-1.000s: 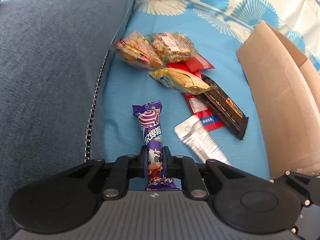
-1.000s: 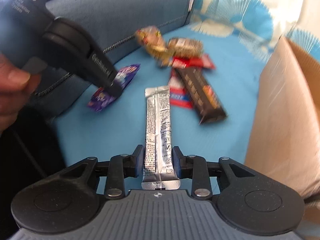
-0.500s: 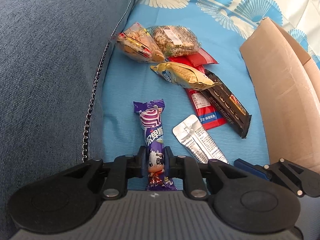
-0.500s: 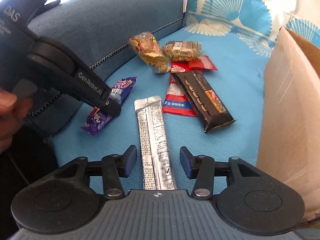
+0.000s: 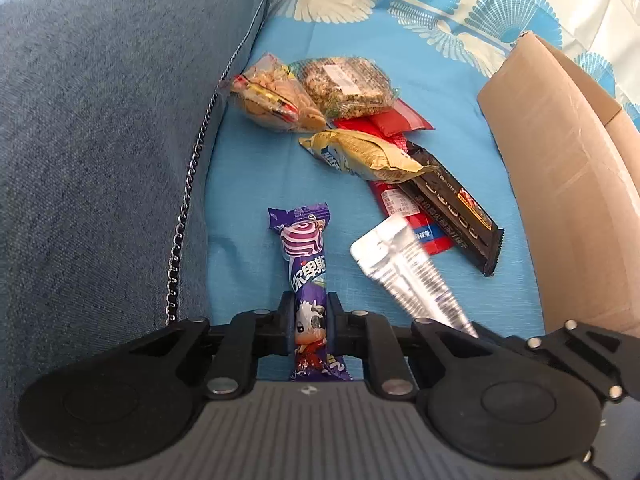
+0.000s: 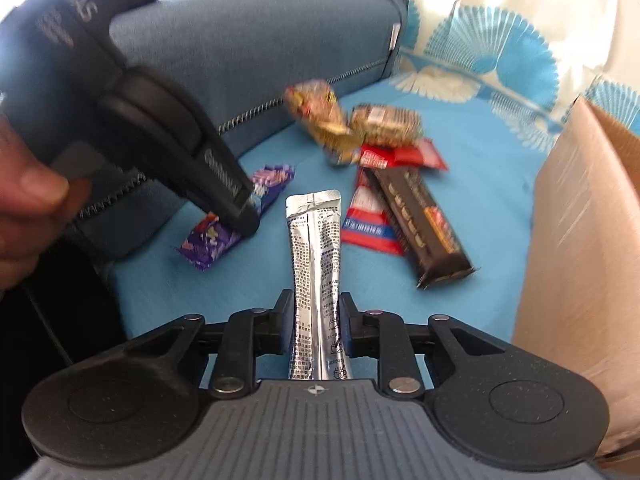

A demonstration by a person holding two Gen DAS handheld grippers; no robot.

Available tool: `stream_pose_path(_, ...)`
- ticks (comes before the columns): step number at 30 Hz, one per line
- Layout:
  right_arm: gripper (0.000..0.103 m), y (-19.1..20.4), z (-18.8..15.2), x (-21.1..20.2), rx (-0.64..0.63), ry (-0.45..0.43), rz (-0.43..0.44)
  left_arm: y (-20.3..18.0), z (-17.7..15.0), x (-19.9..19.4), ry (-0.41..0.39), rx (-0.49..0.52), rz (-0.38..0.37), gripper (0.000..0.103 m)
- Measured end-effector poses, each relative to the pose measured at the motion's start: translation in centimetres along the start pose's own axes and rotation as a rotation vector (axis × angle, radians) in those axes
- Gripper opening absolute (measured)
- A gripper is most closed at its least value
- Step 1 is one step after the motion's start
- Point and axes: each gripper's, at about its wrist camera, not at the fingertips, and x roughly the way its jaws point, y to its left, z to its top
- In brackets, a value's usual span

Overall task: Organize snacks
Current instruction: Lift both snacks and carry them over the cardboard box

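Both pairs of fingers are squeezed onto a snack. On the left gripper [image 5: 311, 330] the two dark fingers [image 5: 286, 322] press the sides of a purple candy wrapper [image 5: 306, 264]. This wrapper is shiny and crinkly, with a pink swirl and a little cartoon cow on it. Its top end sticks out past the fingers and its bottom end pokes out behind them.

On the right gripper [image 6: 315, 322] the jaws have just been closing, and now they pinch a silver stick pack [image 6: 316, 248]. That pack is long, thin and flat, made of shiny foil with tiny black print. Most of it reaches out in front of the fingers [image 6: 347, 320], with its far end lifted up and blurry in the left view.

Under them is a smooth blue sheet [image 5: 432, 92] with white and blue fan shapes. To one side is a big soft cushion [image 5: 100, 140] in rough grey-blue cloth with a stitched edge. A brown cardboard box [image 5: 560, 184] stands on the other side, flat and stiff.

More snacks lie in a pile beyond the fingers. A see-through bag of cookies [image 5: 276, 100] lies touching a lumpy seed bar [image 5: 344, 84]. Just below them is a wrinkly gold wrapper [image 5: 368, 156]. It lies on top of a red packet [image 5: 396, 208] and a long black chocolate bar [image 5: 456, 216] with little square shapes. Another small red packet [image 5: 396, 120] peeks out beside the seed bar.

A hand [image 6: 28, 200] holds the left gripper's handle in the right view.
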Motion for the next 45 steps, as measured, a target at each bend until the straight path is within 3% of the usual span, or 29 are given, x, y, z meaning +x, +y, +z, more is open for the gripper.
stream_pose_path(6, 0.024, -0.4, 0.3, -2.2, 0.014, -0.054, -0.041, 0.2, -0.4, -1.3, -0.068, -0.006, -0.012, 0.016)
stream_pose_path(18, 0.024, -0.9, 0.3, -6.6, 0.003, -0.194, -0.044, 0.0, -1.8, -5.2, -0.291, -0.012, -0.028, 0.016)
stream_pose_path(45, 0.024, -4.0, 2.0, -10.3, 0.088, -0.388, 0.039, -0.5, -2.2, -7.0, -0.398, 0.005, -0.01, 0.016)
